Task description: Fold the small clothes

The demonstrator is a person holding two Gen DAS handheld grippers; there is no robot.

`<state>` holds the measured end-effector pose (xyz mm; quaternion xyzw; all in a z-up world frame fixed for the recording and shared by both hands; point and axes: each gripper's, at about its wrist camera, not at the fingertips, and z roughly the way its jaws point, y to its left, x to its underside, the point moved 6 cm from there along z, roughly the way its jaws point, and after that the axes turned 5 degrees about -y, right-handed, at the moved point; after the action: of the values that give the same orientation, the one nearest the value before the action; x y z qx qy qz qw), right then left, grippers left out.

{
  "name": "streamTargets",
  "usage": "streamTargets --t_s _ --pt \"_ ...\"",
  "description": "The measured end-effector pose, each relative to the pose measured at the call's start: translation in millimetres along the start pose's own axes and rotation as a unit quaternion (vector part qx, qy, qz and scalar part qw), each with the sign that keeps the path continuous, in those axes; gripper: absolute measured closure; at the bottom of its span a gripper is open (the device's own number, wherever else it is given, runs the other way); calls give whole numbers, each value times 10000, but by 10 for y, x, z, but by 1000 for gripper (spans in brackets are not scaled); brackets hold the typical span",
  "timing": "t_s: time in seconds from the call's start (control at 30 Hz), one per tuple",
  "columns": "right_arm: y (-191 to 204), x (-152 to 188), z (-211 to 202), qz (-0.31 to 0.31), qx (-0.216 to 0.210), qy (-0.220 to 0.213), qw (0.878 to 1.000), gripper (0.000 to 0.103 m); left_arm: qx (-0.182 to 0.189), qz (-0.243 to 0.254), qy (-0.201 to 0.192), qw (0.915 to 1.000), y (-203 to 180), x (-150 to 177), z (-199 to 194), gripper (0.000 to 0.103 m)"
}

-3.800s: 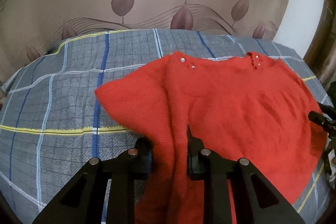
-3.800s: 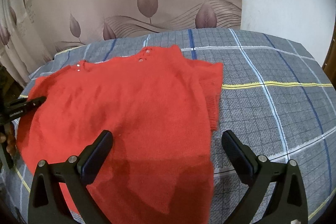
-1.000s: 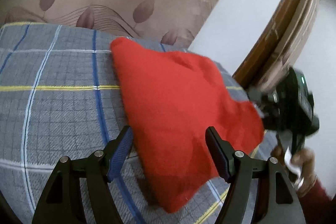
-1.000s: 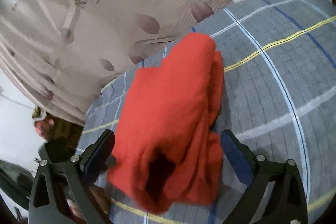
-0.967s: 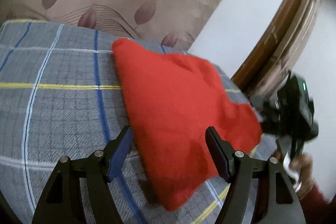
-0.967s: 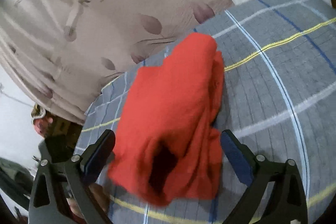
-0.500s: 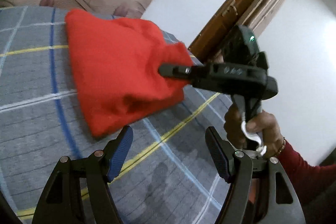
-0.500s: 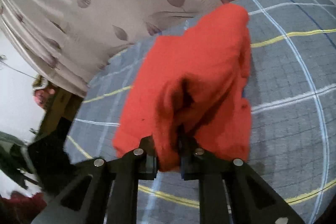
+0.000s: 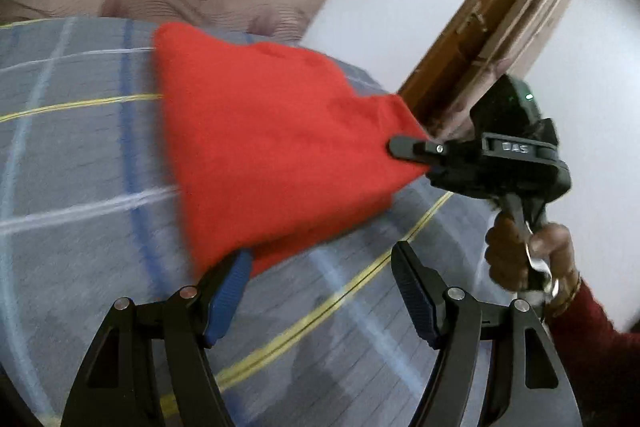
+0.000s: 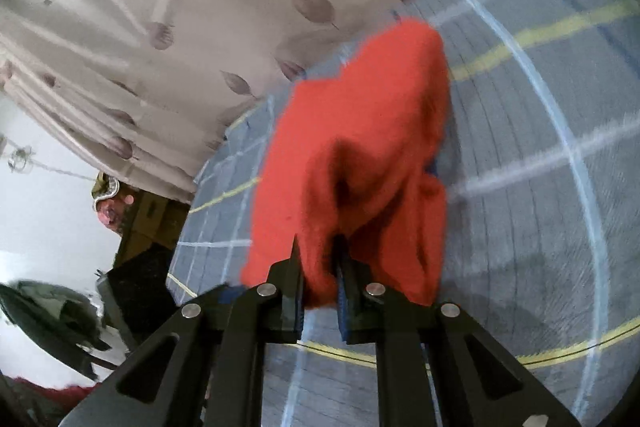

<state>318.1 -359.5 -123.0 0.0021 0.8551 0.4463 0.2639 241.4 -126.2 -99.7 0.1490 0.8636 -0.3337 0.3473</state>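
Red knit sweater point(image 10: 360, 163), bundled on the checked bedspread point(image 9: 80, 227), is now pinched at its near edge by the right gripper point(image 10: 318, 291), whose jaws have just closed, while the left gripper point(image 9: 320, 291) hangs open and empty, so a drag or another fold looks next.

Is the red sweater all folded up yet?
Nearly. The red sweater is already a folded bundle on the checked bedspread. The right gripper has just closed on one end; the left gripper is open, holding nothing. Left: setting it down neatly.
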Motion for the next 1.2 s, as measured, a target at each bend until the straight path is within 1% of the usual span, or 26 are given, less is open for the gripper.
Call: streamTargets --t_s 0.07,0.13,0.2,0.27,0.33,0.37,0.4,0.43,0.47,0.5,0.53,0.6,0.63,0.7,0.77,0.83,0.87,0.97,1.0,1.03,1.07,1.1,1.13,1.17,1.2 --pt "-141 79 74 201 25 70 9998 90 -50 -127 5 9999 103 73 -132 31" --pt "-246 152 113 448 -149 90 9988 88 -298 -230 -146 9992 215 75 -270 31" --pt "-293 173 90 557 -246 -8 9981 86 -349 -240 -316 9986 239 16 -383 31" --pt "-295 165 59 463 -266 -55 9986 85 -304 -108 -547 9980 167 -99 -479 31" --pt "-270 142 32 446 -378 -119 9982 82 -208 220 -622 9976 15 -249 -415 31" --pt "-256 134 16 457 -450 -135 9979 77 -191 332 -653 9971 -23 -303 -363 31" --pt "-238 122 -10 463 -529 -159 9974 67 -161 440 -702 9964 -68 -335 -325 31" --pt "-221 101 -55 443 -550 -220 9973 60 -129 556 -755 9955 -100 -391 -225 31" --pt "-201 81 -104 407 -519 -296 9974 48 -144 596 -747 9953 -78 -466 -73 31" --pt "-190 49 -175 358 -475 -401 9974 41 -155 587 -693 9957 -55 -481 15 31" --pt "-182 21 -221 328 -447 -466 9974 40 -80 503 -582 9970 -11 -497 136 31" --pt "-171 -75 -308 258 -379 -570 9973 39 24 359 -459 9983 47 -494 246 31" --pt "-165 -137 -325 241 -355 -590 9973 39 101 219 -326 9992 95 -485 309 31" --pt "-171 -261 -317 247 -343 -600 9973 38 273 38 -325 9991 131 -483 304 31" --pt "-191 -453 -215 314 -328 -543 9975 37 446 -123 -396 9981 172 -484 272 31" --pt "-250 -638 -93 315 -261 -523 9978 34 523 -299 -324 9977 218 -454 296 31" --pt "-328 -776 17 429 -195 -512 9976 34 511 -323 -281 9978 224 -440 303 31" --pt "-471 -1060 283 730 -313 -468 9957 34 433 -287 -184 9985 207 -423 341 31" --pt "-495 -1112 358 728 -242 -441 9961 36 420 -276 -162 9986 199 -418 346 31" --pt "-499 -1187 462 630 -102 -387 9972 43 410 -278 -150 9987 190 -417 354 31" --pt "-471 -1213 501 522 -57 -374 9979 79 415 -293 -155 9986 185 -415 353 31" --pt "-404 -1242 556 377 -39 -303 9988 89 422 -311 -166 9985 185 -416 349 31" --pt "-300 -1263 579 227 -57 -308 9992 89 411 -330 -178 9984 188 -412 341 31" --pt "-174 -1279 574 128 -274 -338 9990 89 407 -347 -186 9984 193 -401 330 31" --pt "-30 -1296 532 53 -611 -398 9973 90 411 -356 -189 9983 195 -395 326 31"
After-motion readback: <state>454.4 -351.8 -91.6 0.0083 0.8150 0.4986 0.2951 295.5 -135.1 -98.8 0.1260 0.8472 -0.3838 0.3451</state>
